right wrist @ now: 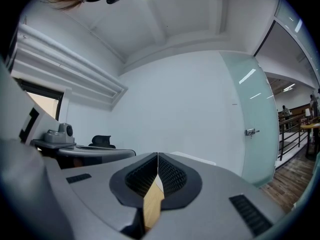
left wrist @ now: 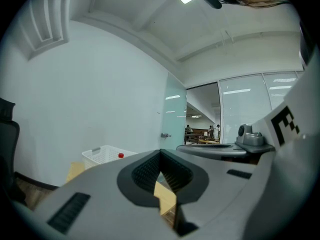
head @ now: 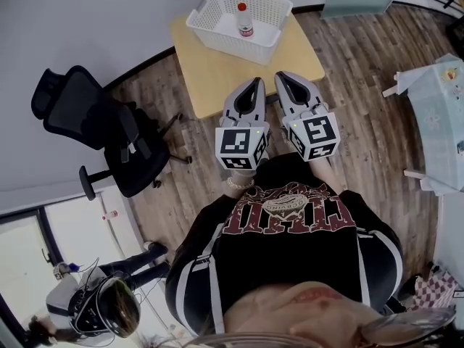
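Note:
Both grippers are held side by side in front of the person's chest, above the near edge of a small wooden table [head: 217,78]. My left gripper [head: 257,82] is shut, its tips touching, with nothing between them; in its own view the left gripper [left wrist: 160,152] points toward the basket. My right gripper [head: 279,76] is shut and empty too, and the right gripper [right wrist: 157,155] shows closed tips in its own view. A white plastic basket [head: 225,6] stands at the table's far end with a small red-capped bottle [head: 245,19] upright inside it. The basket [left wrist: 102,156] and the bottle's cap [left wrist: 120,155] show in the left gripper view.
A black office chair [head: 94,129] stands on the wood floor left of the table. A pale blue-topped table [head: 442,114] is at the right edge. Another person sits low at the bottom left [head: 101,303]. A glass door [left wrist: 175,119] is beyond the basket.

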Motion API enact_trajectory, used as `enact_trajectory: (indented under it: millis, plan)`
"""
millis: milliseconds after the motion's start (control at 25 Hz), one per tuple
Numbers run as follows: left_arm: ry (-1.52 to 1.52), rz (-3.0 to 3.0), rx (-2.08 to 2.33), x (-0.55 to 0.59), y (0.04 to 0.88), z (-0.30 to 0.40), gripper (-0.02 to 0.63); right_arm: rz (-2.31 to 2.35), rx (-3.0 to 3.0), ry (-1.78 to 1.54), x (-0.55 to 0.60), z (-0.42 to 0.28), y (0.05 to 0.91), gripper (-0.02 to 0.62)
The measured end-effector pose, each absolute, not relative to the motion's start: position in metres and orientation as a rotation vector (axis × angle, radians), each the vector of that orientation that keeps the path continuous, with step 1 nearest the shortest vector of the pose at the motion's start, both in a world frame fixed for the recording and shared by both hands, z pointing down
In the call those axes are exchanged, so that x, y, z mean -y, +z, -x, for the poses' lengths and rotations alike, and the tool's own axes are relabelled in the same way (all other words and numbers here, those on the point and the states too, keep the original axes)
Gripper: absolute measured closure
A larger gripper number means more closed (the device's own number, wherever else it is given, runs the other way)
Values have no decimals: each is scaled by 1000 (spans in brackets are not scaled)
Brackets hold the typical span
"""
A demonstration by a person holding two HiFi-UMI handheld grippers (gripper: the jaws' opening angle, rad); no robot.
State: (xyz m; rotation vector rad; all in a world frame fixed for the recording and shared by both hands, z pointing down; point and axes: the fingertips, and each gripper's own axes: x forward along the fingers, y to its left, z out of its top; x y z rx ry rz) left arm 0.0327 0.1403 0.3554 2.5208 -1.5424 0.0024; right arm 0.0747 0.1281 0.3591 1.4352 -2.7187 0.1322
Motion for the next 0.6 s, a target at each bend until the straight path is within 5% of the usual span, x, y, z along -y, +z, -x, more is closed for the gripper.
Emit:
enact_trajectory:
  millis: [600]
  plan:
    - [19, -2557, 1477, -109, 362, -16, 557, -1480, 2690, 141, -98, -54, 366, 577]
